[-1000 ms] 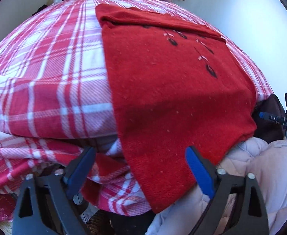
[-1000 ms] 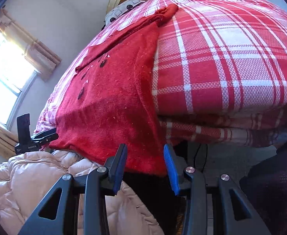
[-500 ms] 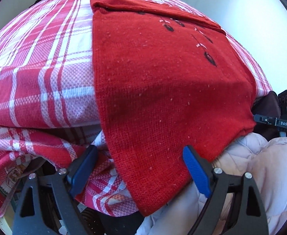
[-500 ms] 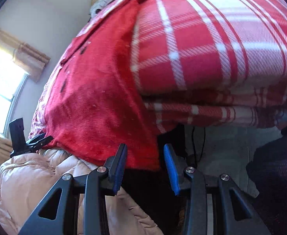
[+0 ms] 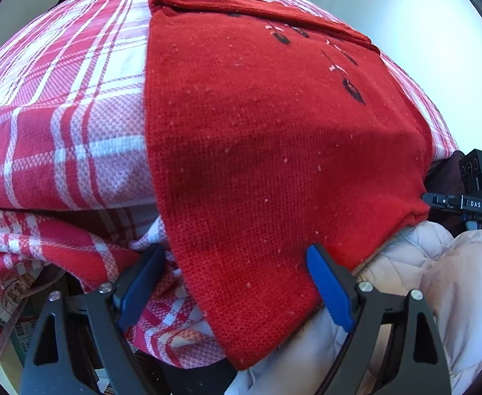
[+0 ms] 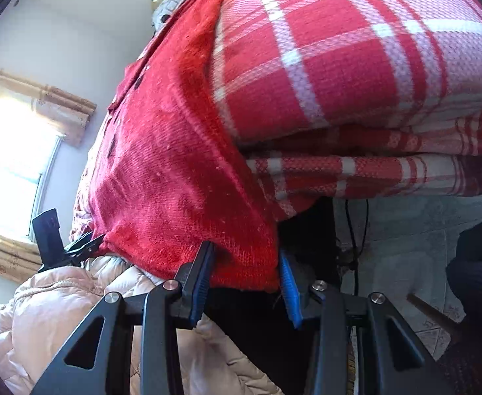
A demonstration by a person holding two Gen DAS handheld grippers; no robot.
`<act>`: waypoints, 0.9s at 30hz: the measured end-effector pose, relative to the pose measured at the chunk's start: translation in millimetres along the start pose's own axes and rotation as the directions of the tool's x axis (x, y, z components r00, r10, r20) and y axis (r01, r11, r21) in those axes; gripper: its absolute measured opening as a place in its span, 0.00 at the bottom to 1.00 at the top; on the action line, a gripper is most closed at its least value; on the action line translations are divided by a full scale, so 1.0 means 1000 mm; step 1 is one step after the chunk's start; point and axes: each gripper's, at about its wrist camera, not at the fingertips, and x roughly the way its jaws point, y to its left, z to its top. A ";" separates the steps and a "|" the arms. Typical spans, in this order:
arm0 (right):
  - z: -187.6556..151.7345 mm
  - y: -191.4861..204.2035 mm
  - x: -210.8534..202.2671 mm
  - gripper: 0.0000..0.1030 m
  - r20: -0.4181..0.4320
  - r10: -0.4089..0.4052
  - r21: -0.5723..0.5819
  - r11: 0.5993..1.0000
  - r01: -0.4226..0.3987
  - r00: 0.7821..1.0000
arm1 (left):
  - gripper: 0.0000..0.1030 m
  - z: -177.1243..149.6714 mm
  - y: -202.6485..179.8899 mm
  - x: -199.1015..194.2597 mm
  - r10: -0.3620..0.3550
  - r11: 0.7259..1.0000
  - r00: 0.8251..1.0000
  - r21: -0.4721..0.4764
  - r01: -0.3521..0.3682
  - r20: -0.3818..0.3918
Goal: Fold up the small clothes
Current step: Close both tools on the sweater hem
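Note:
A red knit sweater (image 5: 274, 148) with small dark marks lies flat on a red-and-white plaid bedcover (image 5: 60, 115), its hem hanging over the near edge. In the left wrist view my left gripper (image 5: 234, 250) stands wide around the hem's hanging corner, jaws closing, and its pads do not press the cloth. The right wrist view shows the sweater (image 6: 175, 181) from the side. My right gripper (image 6: 245, 249) is partly open, with the other hem corner in the gap between its blue pads and no visible squeeze.
A pale pink puffy jacket (image 5: 438, 279) lies under the hem beside the bed. A black device marked DAS (image 5: 471, 197) sits at the bed's edge. A bright curtained window (image 6: 10, 164) is at the left. A tiled floor with a cable (image 6: 356, 230) lies below the bed.
Both grippers sank toward the hanging hem. The right one rolled and came up to the hem corner, which now sits between its fingers. The left jaws narrowed slightly.

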 end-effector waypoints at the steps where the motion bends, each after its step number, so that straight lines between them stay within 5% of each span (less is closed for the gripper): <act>1: -0.001 0.004 0.000 0.39 0.003 -0.005 -0.021 1.000 0.005 1.000 | 0.77 0.000 -0.001 0.001 -0.010 1.000 1.000 0.000 0.010 -0.004; 5: 0.000 0.024 -0.002 0.17 0.008 -0.011 -0.110 0.994 0.012 1.000 | 0.60 -0.001 -0.004 0.003 -0.030 0.999 1.000 0.010 0.030 -0.003; 11: -0.002 0.029 -0.014 0.13 0.013 0.032 -0.115 0.993 -0.031 0.999 | 0.18 0.002 -0.005 -0.003 -0.037 0.999 0.999 0.018 0.036 0.020; 18: 0.004 0.034 -0.048 0.13 0.106 0.187 -0.093 0.980 -0.177 0.977 | 0.12 0.008 0.005 -0.027 -0.108 0.994 0.993 0.001 0.108 0.050; 23: 0.006 0.036 -0.056 0.13 0.124 0.218 -0.093 0.974 -0.207 0.968 | 0.09 0.010 0.001 -0.054 -0.150 0.988 0.984 0.041 0.147 0.098; 27: 0.004 0.043 -0.050 0.13 0.110 0.166 -0.113 0.982 -0.153 0.980 | 0.09 0.013 0.000 -0.070 -0.184 0.982 0.971 0.061 0.176 0.150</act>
